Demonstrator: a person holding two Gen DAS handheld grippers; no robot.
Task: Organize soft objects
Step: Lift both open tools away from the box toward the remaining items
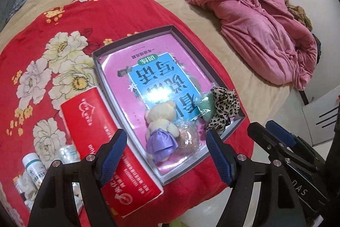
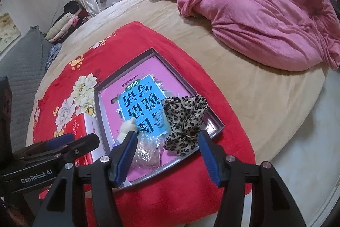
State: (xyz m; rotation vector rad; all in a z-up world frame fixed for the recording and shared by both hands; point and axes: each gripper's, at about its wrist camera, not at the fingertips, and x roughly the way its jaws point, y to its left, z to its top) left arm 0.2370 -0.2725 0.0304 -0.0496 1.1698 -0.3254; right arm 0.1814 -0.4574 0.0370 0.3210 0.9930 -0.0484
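While left gripper (image 1: 165,139) gapes wide, empty, above the box's (image 1: 131,35) near end, teddy (image 1: 161,131), clear bag (image 1: 189,137) & leopard scrunchie (image 1: 223,110) lie inside on pink book (image 1: 153,73). Right view: right gripper (image 2: 167,139) wide too, empty, near scrunchie (image 2: 184,120), bag (image 2: 146,152).

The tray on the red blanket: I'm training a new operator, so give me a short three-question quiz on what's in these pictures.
1. True or false: the teddy bear lies inside the tray.
2. What stands beside the tray, outside it? A) a red box B) a shoe C) a lamp
3. Fill in: the leopard-print scrunchie lies in front of the open ______ gripper.

Key: 1 true; 2 A, the red box; 3 right. The left gripper is open too, and neither holds anything.
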